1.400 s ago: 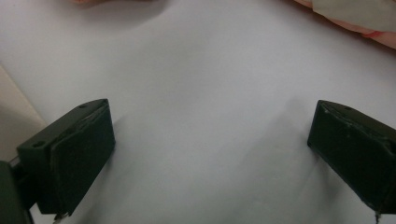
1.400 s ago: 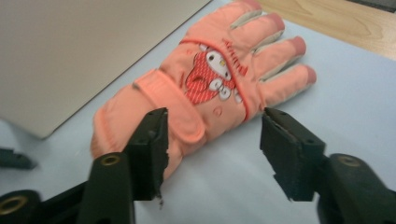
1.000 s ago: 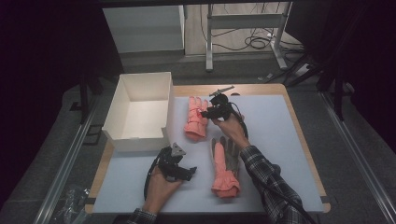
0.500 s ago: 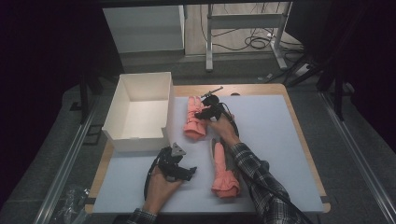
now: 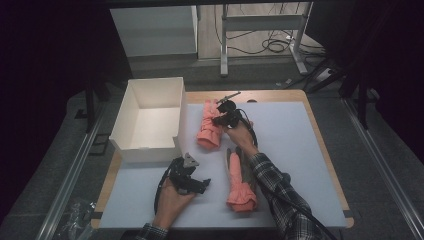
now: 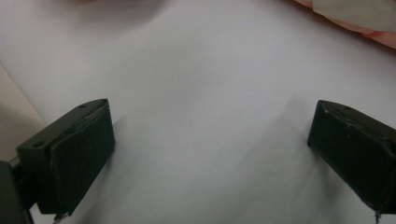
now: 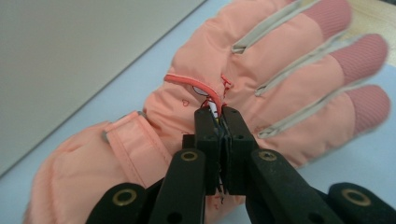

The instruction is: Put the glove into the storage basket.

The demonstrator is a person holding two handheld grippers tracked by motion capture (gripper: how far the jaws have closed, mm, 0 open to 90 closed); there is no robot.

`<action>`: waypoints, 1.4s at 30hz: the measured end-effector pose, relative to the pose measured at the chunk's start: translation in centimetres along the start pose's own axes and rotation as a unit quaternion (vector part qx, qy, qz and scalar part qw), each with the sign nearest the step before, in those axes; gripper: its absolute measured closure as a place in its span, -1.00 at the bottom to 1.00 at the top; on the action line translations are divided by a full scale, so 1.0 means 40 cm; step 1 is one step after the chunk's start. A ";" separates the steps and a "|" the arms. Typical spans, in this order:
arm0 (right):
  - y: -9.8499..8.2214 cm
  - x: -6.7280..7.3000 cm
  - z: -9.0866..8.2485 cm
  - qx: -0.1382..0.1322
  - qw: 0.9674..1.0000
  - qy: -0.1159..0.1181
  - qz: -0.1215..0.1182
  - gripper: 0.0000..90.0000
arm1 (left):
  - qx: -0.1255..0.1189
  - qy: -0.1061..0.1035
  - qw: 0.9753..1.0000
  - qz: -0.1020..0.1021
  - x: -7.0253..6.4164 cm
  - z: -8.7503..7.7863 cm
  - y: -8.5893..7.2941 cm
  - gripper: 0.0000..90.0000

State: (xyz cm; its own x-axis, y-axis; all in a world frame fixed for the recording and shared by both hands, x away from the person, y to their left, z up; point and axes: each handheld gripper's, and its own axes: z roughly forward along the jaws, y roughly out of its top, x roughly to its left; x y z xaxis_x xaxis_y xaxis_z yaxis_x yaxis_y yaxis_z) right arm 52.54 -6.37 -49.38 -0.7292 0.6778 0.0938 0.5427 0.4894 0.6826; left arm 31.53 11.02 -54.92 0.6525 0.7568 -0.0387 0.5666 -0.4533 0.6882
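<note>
Right gripper view: we see the right gripper (image 7: pixel 222 116), its jaws just closed, pinching the pink glove (image 7: pixel 261 88) beside the white box (image 5: pixel 150 120) on the surface. Next, we judge, comes lifting it boxward. The left gripper (image 6: pixel 210 154) rests spread and empty.

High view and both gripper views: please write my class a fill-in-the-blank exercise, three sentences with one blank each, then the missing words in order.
1. The right gripper has just closed its jaws on a small loop or tag on the back of the far pink ______.
2. The left gripper hovers with its jaws ______ above the blue-grey mat.
3. To the left of the far glove stands a white ______ with nothing visible inside.

Missing words: glove; open; box
</note>
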 end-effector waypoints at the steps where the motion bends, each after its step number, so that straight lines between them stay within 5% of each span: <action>1: 0.001 0.000 -0.006 -0.003 1.000 0.004 0.000 0.92 | 0.000 0.000 1.000 0.000 0.000 0.000 0.000 -0.99; 27: 0.012 0.063 -0.202 -0.035 0.996 0.081 -0.022 0.92 | 0.001 0.000 1.000 0.001 0.001 0.000 0.000 -0.98; 42: -0.103 0.082 -0.380 -0.031 0.991 0.124 -0.030 0.92 | 0.000 0.001 1.000 0.002 0.001 0.000 0.000 -0.98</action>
State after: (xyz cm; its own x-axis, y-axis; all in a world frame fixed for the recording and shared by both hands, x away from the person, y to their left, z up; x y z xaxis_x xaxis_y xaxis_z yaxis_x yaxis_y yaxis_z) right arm 41.57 -14.52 -40.86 -0.8434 0.4895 0.2216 0.4744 0.4847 0.7349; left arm 31.55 11.05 -54.91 0.6534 0.7562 -0.0346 0.5642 -0.4560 0.6883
